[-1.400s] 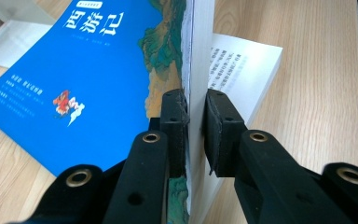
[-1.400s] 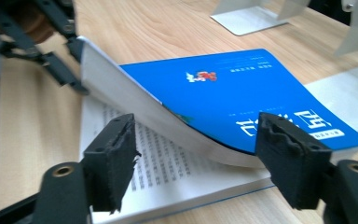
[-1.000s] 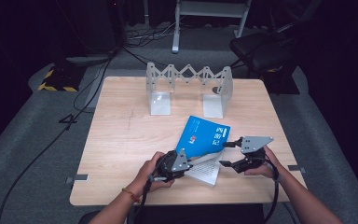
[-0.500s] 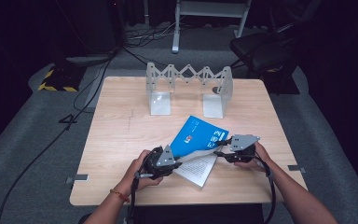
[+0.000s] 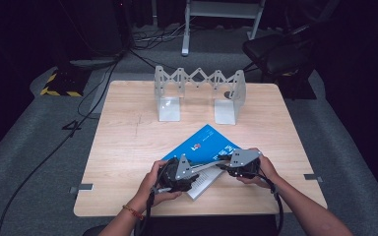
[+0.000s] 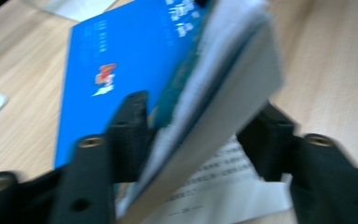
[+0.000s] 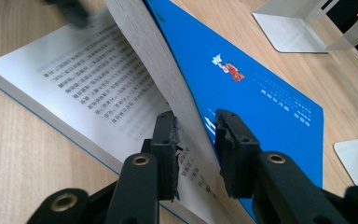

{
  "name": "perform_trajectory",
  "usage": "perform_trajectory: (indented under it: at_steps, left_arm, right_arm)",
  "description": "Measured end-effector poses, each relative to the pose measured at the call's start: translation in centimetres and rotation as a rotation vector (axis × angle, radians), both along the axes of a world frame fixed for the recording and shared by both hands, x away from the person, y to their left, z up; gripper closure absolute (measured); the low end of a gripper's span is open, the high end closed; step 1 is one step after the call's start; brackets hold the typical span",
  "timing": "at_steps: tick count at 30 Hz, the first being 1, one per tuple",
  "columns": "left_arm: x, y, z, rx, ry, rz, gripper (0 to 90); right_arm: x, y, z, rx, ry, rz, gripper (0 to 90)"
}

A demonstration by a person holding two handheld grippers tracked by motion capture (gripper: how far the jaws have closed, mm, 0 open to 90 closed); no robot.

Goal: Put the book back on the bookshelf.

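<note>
Now, in the high view, we are working low in the middle of the frame, where the blue book (image 5: 204,147) is lying on the wooden table (image 5: 128,147), well short of the metal book rack (image 5: 199,93) at the upper centre. Its long axis is running diagonally, from lower left toward upper right. Our left gripper (image 5: 177,173) and right gripper (image 5: 236,164) are meeting over its near edge; whether they are clamped we cannot tell from up here.

Moving to the left gripper view, we are seeing the raised block of pages (image 6: 223,88) standing between the jaws, which look set wide around it; the picture is blurred, so we cannot tell if they are pinching.

In the right gripper view, the jaws are closing on the lifted cover and front pages (image 7: 168,70), with printed text (image 7: 88,70) lying open at the left. We judge that we are mid-opening; next we should be swinging the lifted part over flat, without tearing.
</note>
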State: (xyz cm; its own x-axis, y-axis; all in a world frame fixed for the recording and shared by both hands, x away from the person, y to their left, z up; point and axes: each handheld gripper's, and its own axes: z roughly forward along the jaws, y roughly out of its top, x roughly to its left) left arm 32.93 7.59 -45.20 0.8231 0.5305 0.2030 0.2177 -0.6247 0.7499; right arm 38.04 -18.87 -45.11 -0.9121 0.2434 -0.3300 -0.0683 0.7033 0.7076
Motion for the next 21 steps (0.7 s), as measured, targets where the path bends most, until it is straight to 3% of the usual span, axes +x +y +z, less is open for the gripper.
perform_trajectory:
  at_steps: [1, 5, 7, 8, 9, 11, 12, 15, 18, 21]
  left_arm:
    - [0.1, 0.4, 0.0, 0.002, -0.005, -0.007, 64.2]
    - [0.7, 1.4, -0.2, -0.015, 0.032, -0.041, 68.3]
    - [0.8, 1.7, -0.5, -0.018, 0.04, -0.055, 69.8]
    - [0.8, 1.8, -0.5, -0.011, 0.037, -0.06, 69.9]
    - [0.9, 2.0, -0.6, -0.011, 0.04, -0.067, 69.9]
    - [1.0, 2.4, -0.5, -0.014, 0.041, -0.071, 69.9]
    - [1.1, 2.5, -0.5, -0.013, 0.042, -0.076, 70.0]
    - [1.5, 3.1, -0.4, -0.021, 0.04, -0.086, 70.5]
    - [2.1, 3.7, -0.1, -0.034, 0.035, -0.085, 70.7]
    - [2.7, 4.2, 0.2, -0.039, 0.038, -0.078, 69.4]
  right_arm:
    - [-0.1, 0.2, 0.0, -0.006, 0.002, 0.0, 70.2]
    - [-0.2, 0.4, -0.1, 0.029, 0.022, -0.003, 65.8]
    - [0.3, -0.3, -0.4, 0.106, 0.084, 0.005, 59.7]
    - [0.6, -0.6, -0.6, 0.119, 0.105, 0.002, 57.1]
    - [0.8, -0.8, -0.9, 0.109, 0.1, 0.0, 54.5]
    - [1.4, -1.4, -1.7, 0.028, 0.014, -0.051, 52.1]
    - [1.6, -1.6, -2.0, 0.017, 0.0, -0.062, 52.2]
    - [2.6, -2.8, -2.5, 0.073, 0.034, -0.037, 54.8]
    - [2.7, -2.8, -2.4, 0.06, -0.009, -0.006, 62.7]
    - [2.5, -2.3, -2.0, 0.053, -0.019, -0.014, 67.1]
